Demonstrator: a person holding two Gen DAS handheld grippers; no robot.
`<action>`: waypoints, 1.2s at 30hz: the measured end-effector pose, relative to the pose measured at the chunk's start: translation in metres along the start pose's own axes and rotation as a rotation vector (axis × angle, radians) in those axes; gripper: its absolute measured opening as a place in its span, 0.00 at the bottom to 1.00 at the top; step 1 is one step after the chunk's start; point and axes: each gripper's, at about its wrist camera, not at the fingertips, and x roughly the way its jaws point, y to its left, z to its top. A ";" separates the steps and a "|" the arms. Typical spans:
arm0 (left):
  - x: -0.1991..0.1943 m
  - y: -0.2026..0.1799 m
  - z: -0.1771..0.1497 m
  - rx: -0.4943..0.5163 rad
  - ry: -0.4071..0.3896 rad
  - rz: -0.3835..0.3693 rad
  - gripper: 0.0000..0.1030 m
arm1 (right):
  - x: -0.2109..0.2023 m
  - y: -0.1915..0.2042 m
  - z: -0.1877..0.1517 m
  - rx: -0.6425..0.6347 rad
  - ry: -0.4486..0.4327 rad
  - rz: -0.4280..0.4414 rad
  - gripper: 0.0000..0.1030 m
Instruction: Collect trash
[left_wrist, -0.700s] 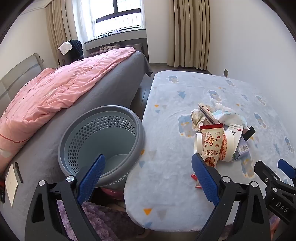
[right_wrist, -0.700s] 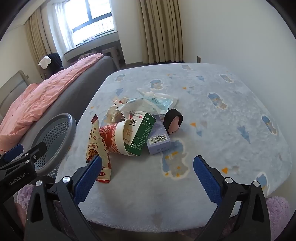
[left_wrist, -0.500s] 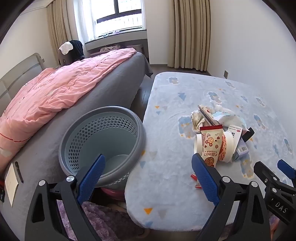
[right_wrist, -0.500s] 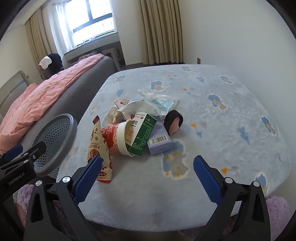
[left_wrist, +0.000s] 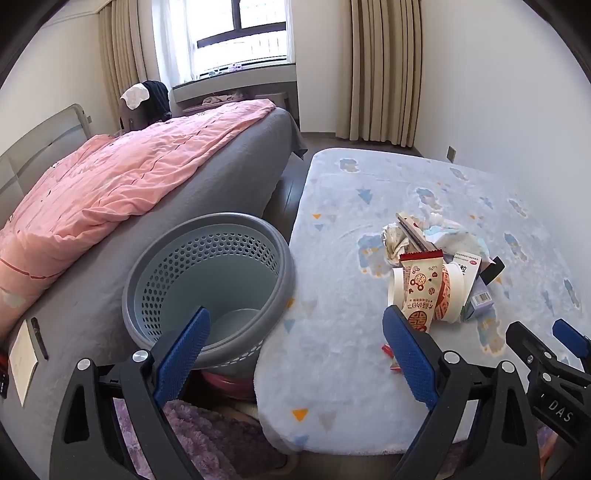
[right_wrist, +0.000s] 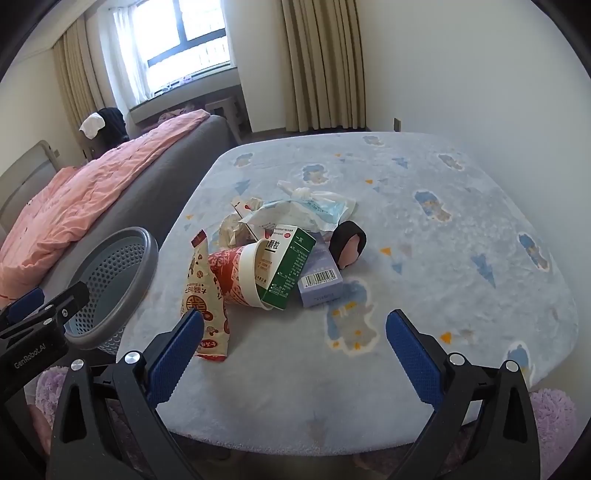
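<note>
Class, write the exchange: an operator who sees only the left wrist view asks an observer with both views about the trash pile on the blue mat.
Operator: What is tucked behind the cup?
Observer: A green box sticks out of the mouth of the cup, which lies on its side.
Operator: I only see the edge of the right gripper. Is it free?
Observer: Yes. The right gripper is wide open and grips nothing.
</note>
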 end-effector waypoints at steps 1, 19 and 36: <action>0.000 0.000 -0.001 0.000 -0.001 0.001 0.88 | -0.002 0.000 -0.002 0.002 -0.002 0.001 0.94; -0.006 0.001 -0.012 0.008 -0.012 0.001 0.88 | -0.010 -0.004 -0.003 -0.001 -0.014 -0.009 0.94; -0.016 -0.003 -0.015 0.020 -0.025 -0.005 0.88 | -0.020 -0.003 -0.005 -0.023 -0.029 -0.041 0.94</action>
